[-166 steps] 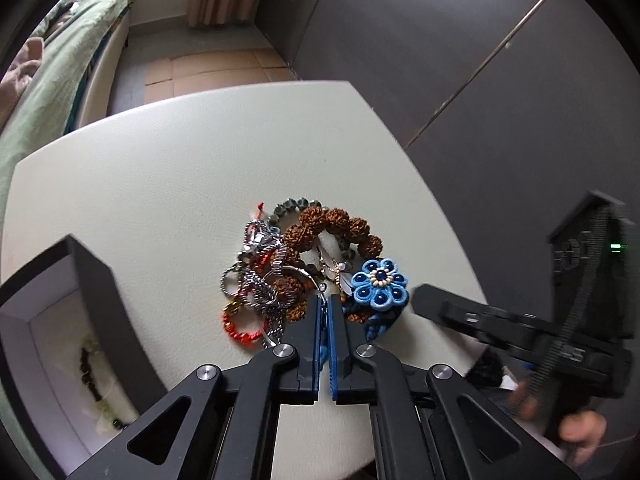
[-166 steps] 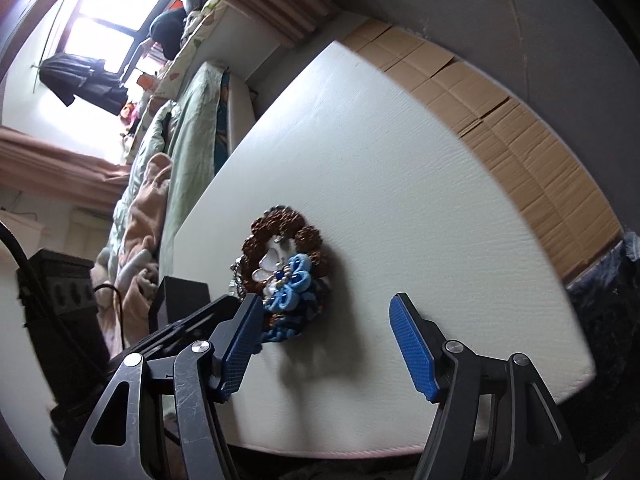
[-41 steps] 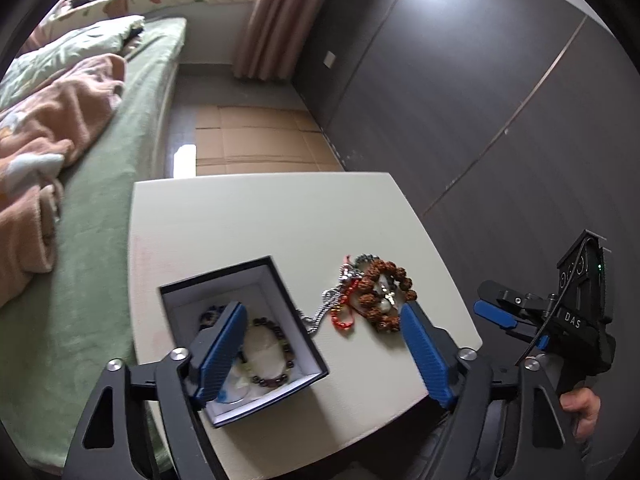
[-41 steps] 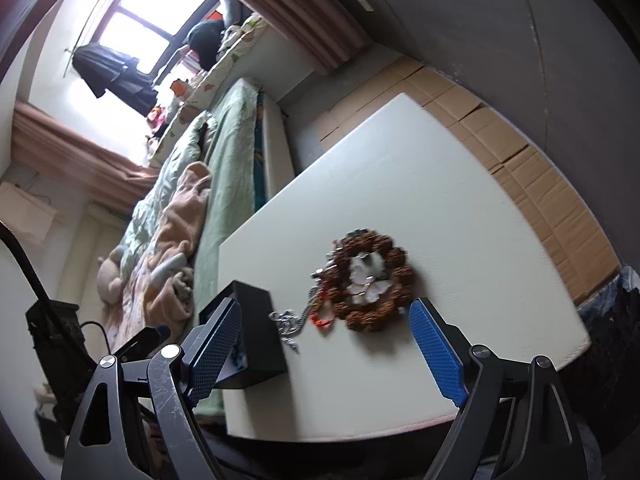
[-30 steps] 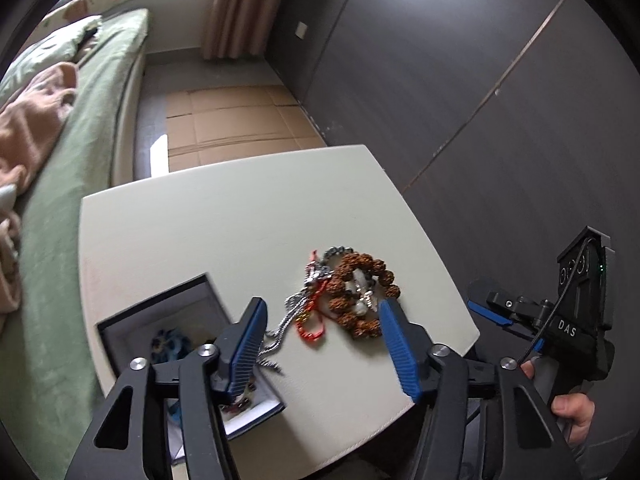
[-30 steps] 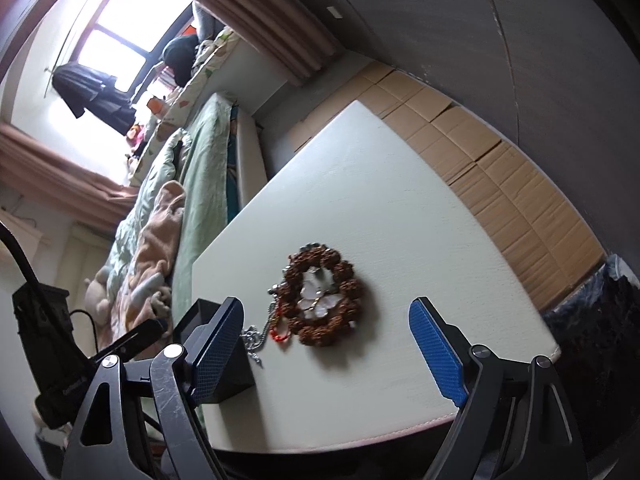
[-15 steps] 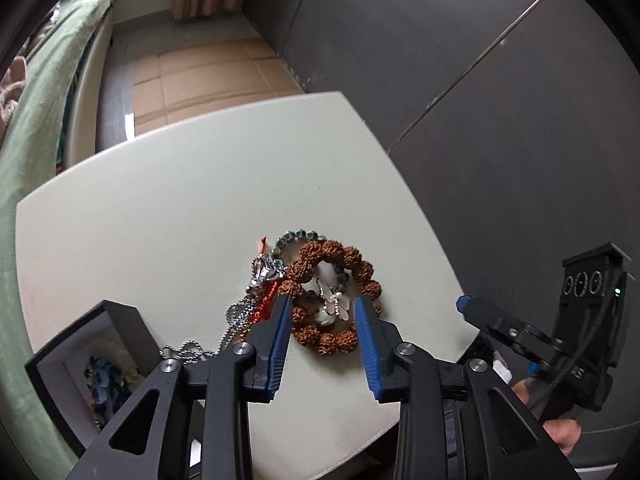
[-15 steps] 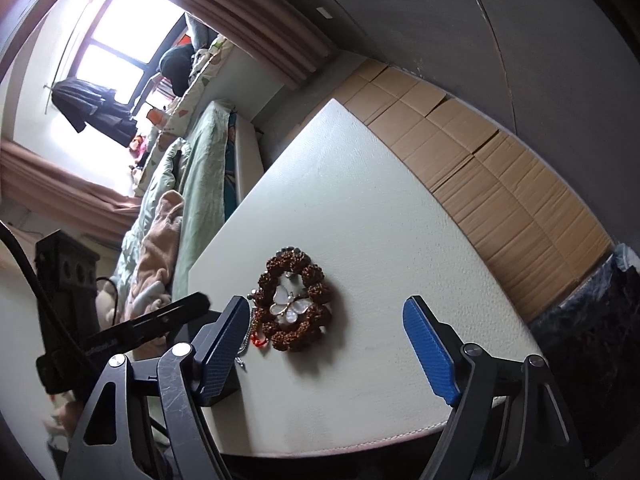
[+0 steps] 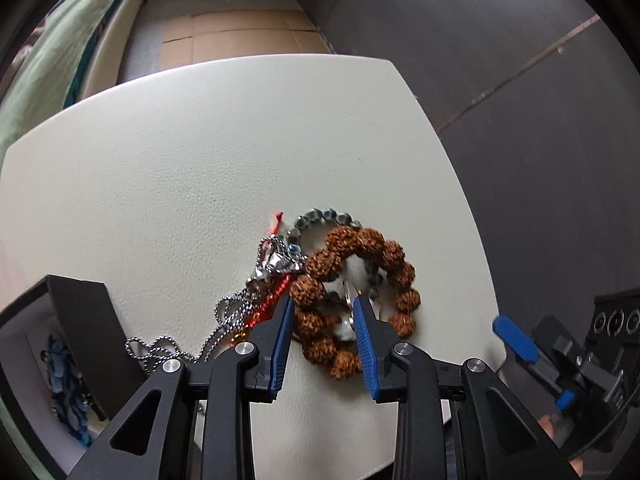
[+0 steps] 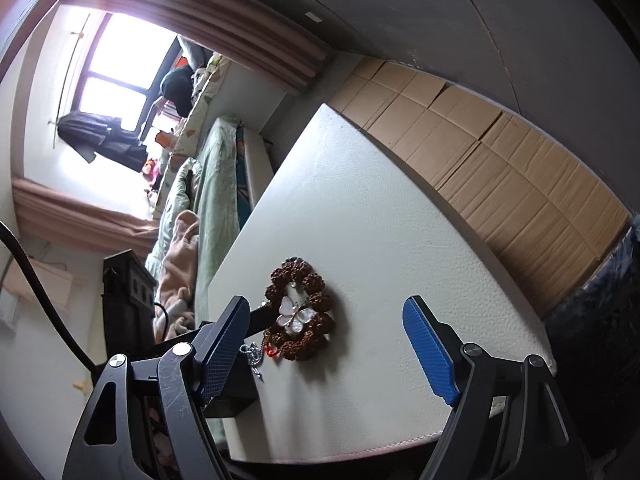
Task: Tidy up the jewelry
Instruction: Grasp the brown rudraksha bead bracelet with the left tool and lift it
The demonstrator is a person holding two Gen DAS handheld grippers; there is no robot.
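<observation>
A pile of jewelry lies on the white table [image 9: 200, 152]: a brown bead bracelet [image 9: 384, 252], a white butterfly piece [image 10: 294, 315] inside it, a grey bead bracelet [image 9: 320, 216], a silver chain [image 9: 224, 320] and a red bead strand [image 9: 272, 300]. My left gripper [image 9: 322, 308] is open, low over the pile, its fingers straddling the near side of the brown bracelet. A black box [image 9: 80, 320] at the left holds the blue flower piece [image 9: 60, 364]. My right gripper [image 10: 324, 344] is open and empty, back from the pile [image 10: 300, 316].
The right gripper shows at the lower right of the left wrist view [image 9: 520, 344]. The table's near edge [image 10: 360, 444] is close under the right gripper. A bed with green bedding [image 10: 208, 168] runs along the far side, with cardboard flooring [image 10: 500, 168] beyond the table.
My left gripper has come down and forward to the pile and narrowed its opening around the brown bracelet. The blue flower piece now lies in the box. The right gripper has barely shifted.
</observation>
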